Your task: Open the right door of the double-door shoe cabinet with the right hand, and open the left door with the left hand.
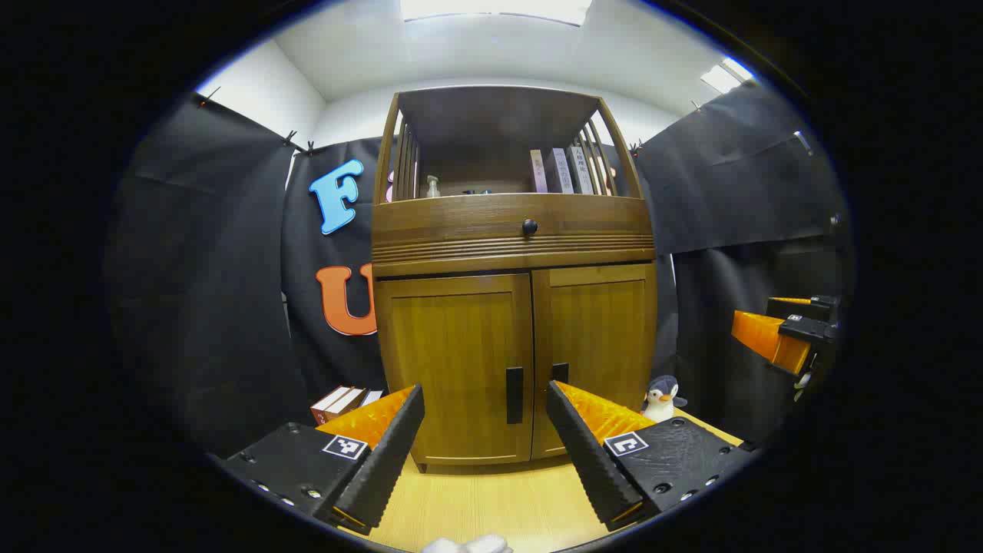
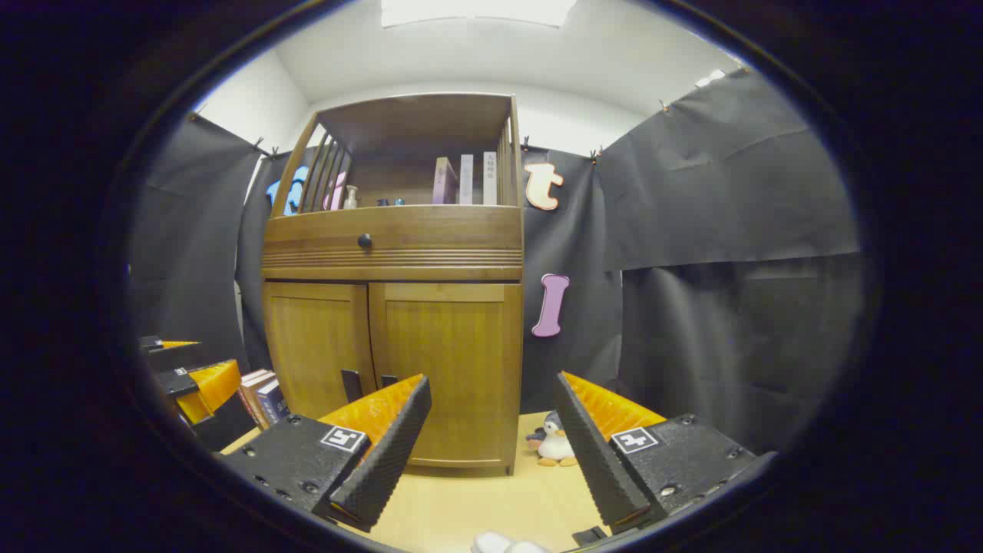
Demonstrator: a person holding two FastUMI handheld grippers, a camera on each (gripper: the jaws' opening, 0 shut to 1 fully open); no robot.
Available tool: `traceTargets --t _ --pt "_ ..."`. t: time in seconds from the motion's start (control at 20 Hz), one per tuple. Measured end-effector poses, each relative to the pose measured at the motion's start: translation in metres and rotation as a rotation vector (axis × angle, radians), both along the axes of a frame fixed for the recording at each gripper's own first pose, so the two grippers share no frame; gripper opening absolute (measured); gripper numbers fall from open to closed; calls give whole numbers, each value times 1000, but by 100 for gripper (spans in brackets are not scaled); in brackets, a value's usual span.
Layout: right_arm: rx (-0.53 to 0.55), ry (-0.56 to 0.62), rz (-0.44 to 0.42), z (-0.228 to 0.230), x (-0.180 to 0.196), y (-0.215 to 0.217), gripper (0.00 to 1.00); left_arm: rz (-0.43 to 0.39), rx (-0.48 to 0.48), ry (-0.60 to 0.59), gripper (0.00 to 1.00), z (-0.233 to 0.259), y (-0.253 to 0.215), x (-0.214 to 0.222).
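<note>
— What do we see poorly? 
— In the left gripper view our left gripper (image 1: 485,399), fingers spread, masks the cabinet's (image 1: 516,276) left door (image 1: 457,361) corner and the right door's (image 1: 595,346) handle (image 1: 560,372) (half cut off). 
— And the right gripper view? 
— Books (image 2: 261,393) partly hidden; right gripper (image 2: 491,392) spread before the closed cabinet.

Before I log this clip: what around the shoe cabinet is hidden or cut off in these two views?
- Cabinet interior: hidden behind the shut left door and right door in the left gripper view.
- Right door handle: lower part covered by the left gripper.
- Book stack: partly behind the other gripper in the right gripper view.
- Shelf book titles: too small.
</note>
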State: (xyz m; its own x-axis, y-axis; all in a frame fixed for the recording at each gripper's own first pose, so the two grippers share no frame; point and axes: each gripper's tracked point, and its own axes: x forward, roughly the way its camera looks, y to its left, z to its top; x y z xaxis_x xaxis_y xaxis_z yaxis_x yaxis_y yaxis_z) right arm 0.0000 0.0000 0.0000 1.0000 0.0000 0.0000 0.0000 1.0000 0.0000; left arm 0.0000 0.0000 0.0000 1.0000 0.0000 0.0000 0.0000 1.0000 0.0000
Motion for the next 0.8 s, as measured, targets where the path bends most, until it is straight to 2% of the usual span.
traceTargets --t 0.6,0.8 --pt "-2 -10 -27 -1 -5 8 100 6 19 -17 96 1 26 -16" --pt "-3 -9 -26 -5 -3 11 100 1 -2 -16 96 -1 31 -22"
